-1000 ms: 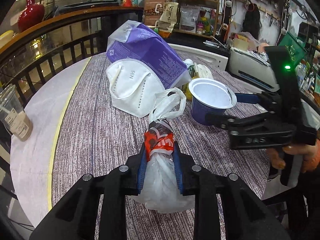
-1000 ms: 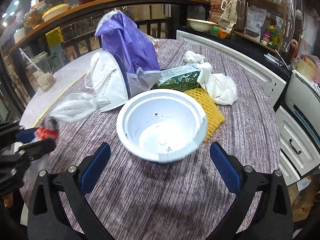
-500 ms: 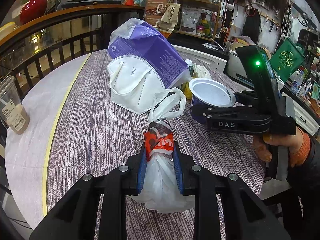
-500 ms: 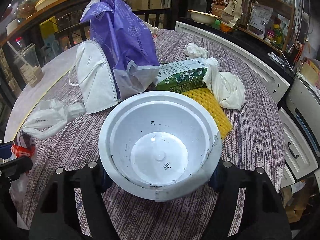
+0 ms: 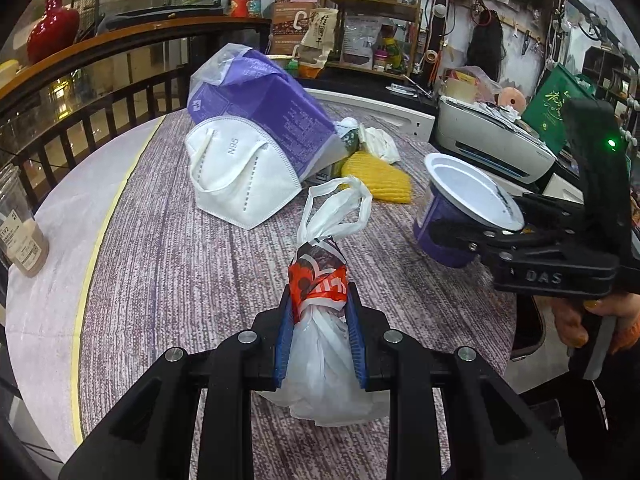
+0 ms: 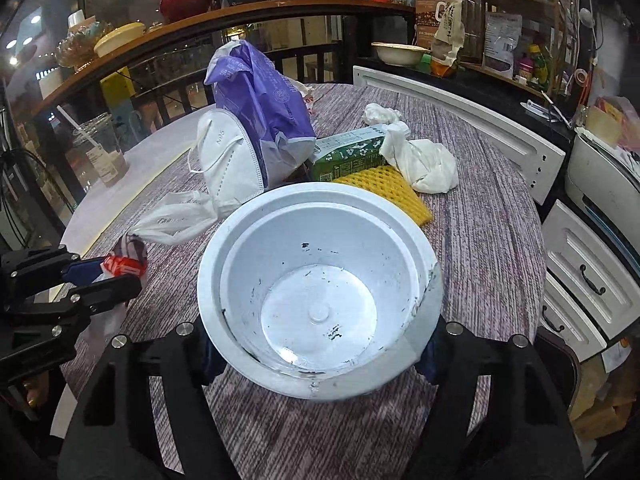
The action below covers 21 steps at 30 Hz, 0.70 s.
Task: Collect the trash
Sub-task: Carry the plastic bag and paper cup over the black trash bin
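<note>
Left wrist view: left gripper [image 5: 320, 332] narrowed to a small gap, blue pads [image 5: 285, 340] pressed on both sides of a tied white plastic bag [image 5: 324, 364] with a red-and-dark printed wrapper at its neck, bag bottom resting on the purple-streaked round table [image 5: 180, 264]. Bag handles looped up ahead of the fingertips. Further off on the table – white N95 mask [image 5: 236, 172] leaning against a purple-and-white packet [image 5: 264, 116], yellow foam net [image 5: 378, 176] just beside them, crumpled white tissue [image 5: 380, 144] behind it. Plastic drink cup [image 5: 20, 232] with brown liquid at the far left edge. To the right, right gripper [image 5: 472, 236] clamped around a white-lidless cup, purple outside, white inside [image 5: 460, 208], tilted and clear of the tabletop; gloved-looking orange hand [image 5: 576, 320] on the handle below.

Right wrist view: right gripper [image 6: 320, 344] spread fairly wide, both fingers tight against the sides of the cup [image 6: 316, 296], its empty, speckled white interior facing the camera. Beyond it – mask [image 6: 228, 160], purple packet [image 6: 264, 108], green-and-white carton [image 6: 348, 152] lying flat, yellow net [image 6: 384, 188] touching the carton, knotted white tissue bundle [image 6: 420, 160] beside both. Left gripper [image 6: 108, 276] at the left edge with the bag's red print [image 6: 120, 266] between its pads.
</note>
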Tool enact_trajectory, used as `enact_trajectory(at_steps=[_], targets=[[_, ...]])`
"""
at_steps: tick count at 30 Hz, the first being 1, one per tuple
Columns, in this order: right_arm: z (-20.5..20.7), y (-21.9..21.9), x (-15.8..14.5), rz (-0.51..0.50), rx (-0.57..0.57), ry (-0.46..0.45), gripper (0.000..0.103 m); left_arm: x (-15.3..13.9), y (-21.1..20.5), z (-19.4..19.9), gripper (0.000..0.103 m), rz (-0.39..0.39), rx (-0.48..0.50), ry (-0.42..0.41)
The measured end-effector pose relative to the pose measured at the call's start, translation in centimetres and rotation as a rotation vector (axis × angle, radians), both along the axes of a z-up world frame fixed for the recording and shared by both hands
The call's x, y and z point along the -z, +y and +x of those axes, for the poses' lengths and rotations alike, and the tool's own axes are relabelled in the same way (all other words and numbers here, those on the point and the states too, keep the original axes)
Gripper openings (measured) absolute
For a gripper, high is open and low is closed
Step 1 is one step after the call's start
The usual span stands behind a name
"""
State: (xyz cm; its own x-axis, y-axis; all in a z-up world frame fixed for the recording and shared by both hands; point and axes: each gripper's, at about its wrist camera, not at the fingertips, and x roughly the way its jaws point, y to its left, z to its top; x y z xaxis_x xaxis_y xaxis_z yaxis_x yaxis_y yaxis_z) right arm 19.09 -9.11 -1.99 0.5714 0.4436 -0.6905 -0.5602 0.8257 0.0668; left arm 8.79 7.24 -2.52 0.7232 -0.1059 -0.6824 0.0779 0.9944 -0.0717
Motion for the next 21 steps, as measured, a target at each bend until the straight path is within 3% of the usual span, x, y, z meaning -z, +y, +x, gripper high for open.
enact_trajectory(at_steps=[10,15,21], targets=[[-3.6,-7.2,0.0,0.044,0.089,-0.032,0.071,-0.3,-3.8,-0.2,0.025,0.02,0.08,-0.02],[-4.3,-11.3,0.5,0.03,0.188,-0.06,0.071,-0.8,-6.5,0.2,0.025,0.029,0.135,-0.037],[-3.5,-16.7,2.1,0.026,0.332,-0.027,0.071,-1.1,-10.0,0.9,0.025,0.02,0.206,-0.05]])
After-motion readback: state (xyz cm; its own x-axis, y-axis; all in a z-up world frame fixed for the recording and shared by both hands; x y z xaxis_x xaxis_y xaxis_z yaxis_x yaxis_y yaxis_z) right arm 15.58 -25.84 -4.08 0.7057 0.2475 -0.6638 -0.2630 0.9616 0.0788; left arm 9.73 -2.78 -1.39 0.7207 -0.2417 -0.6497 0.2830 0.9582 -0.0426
